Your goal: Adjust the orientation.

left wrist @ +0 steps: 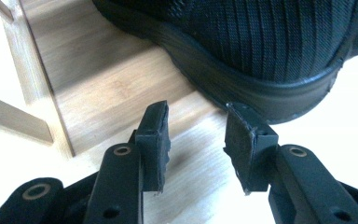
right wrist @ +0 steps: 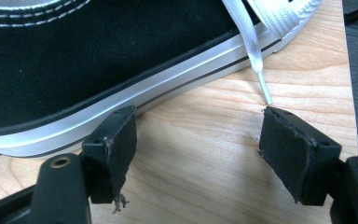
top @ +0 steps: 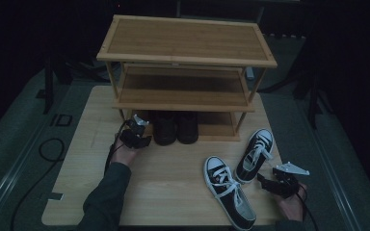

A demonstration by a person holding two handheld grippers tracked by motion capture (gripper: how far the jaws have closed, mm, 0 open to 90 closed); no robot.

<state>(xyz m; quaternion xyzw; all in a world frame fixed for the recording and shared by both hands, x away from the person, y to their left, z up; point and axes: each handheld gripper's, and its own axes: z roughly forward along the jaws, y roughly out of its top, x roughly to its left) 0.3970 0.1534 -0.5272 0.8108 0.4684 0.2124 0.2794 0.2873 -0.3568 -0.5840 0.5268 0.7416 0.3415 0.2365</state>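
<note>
A pair of black shoes [top: 165, 127] stands on the bottom shelf of a wooden three-tier rack [top: 188, 41]. My left gripper [top: 137, 131] is just left of them, by the rack's front left leg. In the left gripper view it [left wrist: 196, 126] stands open with nothing between its jaws, and the black shoe's sole and knit side [left wrist: 261, 42] lie right ahead. Two black-and-white sneakers [top: 229, 190] [top: 255, 154] lie on the table at the front right. My right gripper [top: 266, 182] is open beside them, its left fingertip close to a sneaker's white sole [right wrist: 121, 102].
A white lace end [right wrist: 261, 79] trails onto the wooden table [right wrist: 205, 163] between the right gripper's fingertips. The rack's leg [left wrist: 28, 60] and low shelf board [left wrist: 102, 79] stand left of the left gripper. The rack's two upper shelves are bare. The table's right edge runs near the right hand.
</note>
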